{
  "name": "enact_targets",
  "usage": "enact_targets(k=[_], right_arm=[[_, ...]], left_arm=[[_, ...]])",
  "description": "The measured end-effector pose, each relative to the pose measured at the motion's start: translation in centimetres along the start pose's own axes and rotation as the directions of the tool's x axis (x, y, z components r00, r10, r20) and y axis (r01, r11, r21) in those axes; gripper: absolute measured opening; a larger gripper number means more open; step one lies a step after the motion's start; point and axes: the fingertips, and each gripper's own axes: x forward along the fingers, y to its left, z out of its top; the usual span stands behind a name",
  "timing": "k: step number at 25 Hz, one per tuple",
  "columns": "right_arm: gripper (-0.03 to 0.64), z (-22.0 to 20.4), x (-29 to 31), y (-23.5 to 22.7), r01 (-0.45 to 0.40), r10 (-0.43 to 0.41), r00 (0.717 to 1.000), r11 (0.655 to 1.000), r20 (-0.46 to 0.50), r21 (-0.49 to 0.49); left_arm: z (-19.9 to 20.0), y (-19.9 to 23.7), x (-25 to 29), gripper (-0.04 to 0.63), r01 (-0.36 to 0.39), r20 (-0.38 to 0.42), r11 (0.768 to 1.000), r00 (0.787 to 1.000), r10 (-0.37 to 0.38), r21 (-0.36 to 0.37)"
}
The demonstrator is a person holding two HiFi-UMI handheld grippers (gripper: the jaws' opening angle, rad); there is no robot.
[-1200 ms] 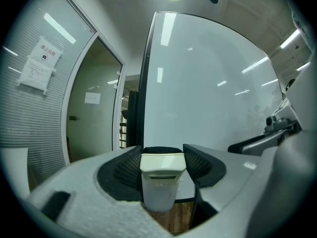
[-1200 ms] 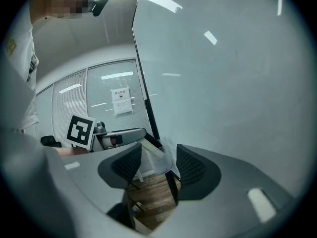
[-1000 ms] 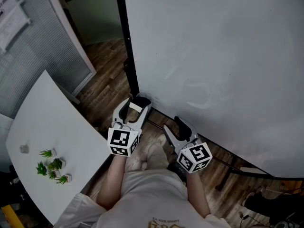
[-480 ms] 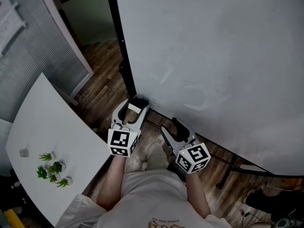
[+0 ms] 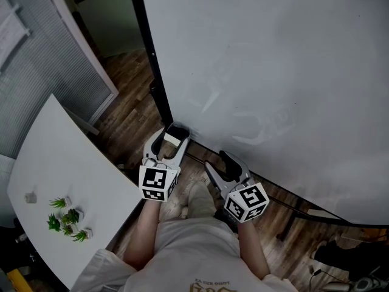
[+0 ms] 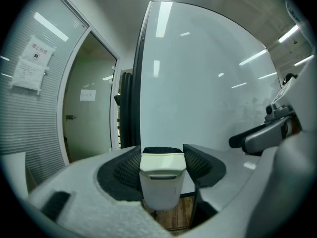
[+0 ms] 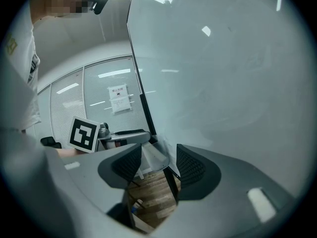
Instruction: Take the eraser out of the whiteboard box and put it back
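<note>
The eraser (image 6: 161, 182) is a white block with a black felt top, and my left gripper (image 6: 161, 155) is shut on it, its pads pressing both sides. In the head view that gripper (image 5: 172, 134) holds the eraser (image 5: 172, 139) low in front of the left edge of the big whiteboard (image 5: 273, 72). To its right, my right gripper (image 5: 220, 161) is open with nothing in it. In the right gripper view its jaws (image 7: 158, 165) stand apart over the wood floor, beside the board. I cannot make out a whiteboard box in any view.
The board's black frame post (image 5: 149, 59) runs down to the floor just behind the left gripper. A white table (image 5: 67, 163) with small green plants (image 5: 65, 215) stands at the left. A blind-covered glass partition (image 5: 36, 72) and a doorway (image 6: 91, 118) lie beyond.
The head view has shifted slightly. Both grippers stay where they were, and the left one keeps the eraser.
</note>
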Motion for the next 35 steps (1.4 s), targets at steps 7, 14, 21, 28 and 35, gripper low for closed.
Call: enact_targets(k=[7,14,21,28,35], right_arm=[[0.221,-0.1,0.3,-0.1,0.000,0.000,1.000,1.000,-0.007,0.000],[0.221,-0.1,0.4,-0.3,0.003,-0.003,1.000,1.000,-0.010,0.003],[0.221,0.0,0.5,-0.3,0.002,-0.002,1.000,1.000,-0.010,0.003],[0.221,0.2,0.5,-0.5,-0.001,0.001,1.000,1.000,-0.009,0.003],[0.221,0.1,0.3,-0.2,-0.005,0.004,1.000,1.000,-0.005,-0.002]], left_arm=[[-0.7,0.1,0.4,0.262,0.004,-0.015,1.000,1.000,-0.004,0.000],[-1.1,0.2,0.8,0.264,0.005,-0.025,1.000,1.000,-0.006,-0.006],[-1.1,0.2,0.9,0.264,0.005,-0.022,1.000,1.000,-0.005,-0.012],[-0.9,0.1,1.1,0.265,0.007,-0.018,1.000,1.000,-0.008,-0.026],[-0.3,0.1,0.6,0.267,0.008,0.015,0.999,1.000,-0.007,-0.040]])
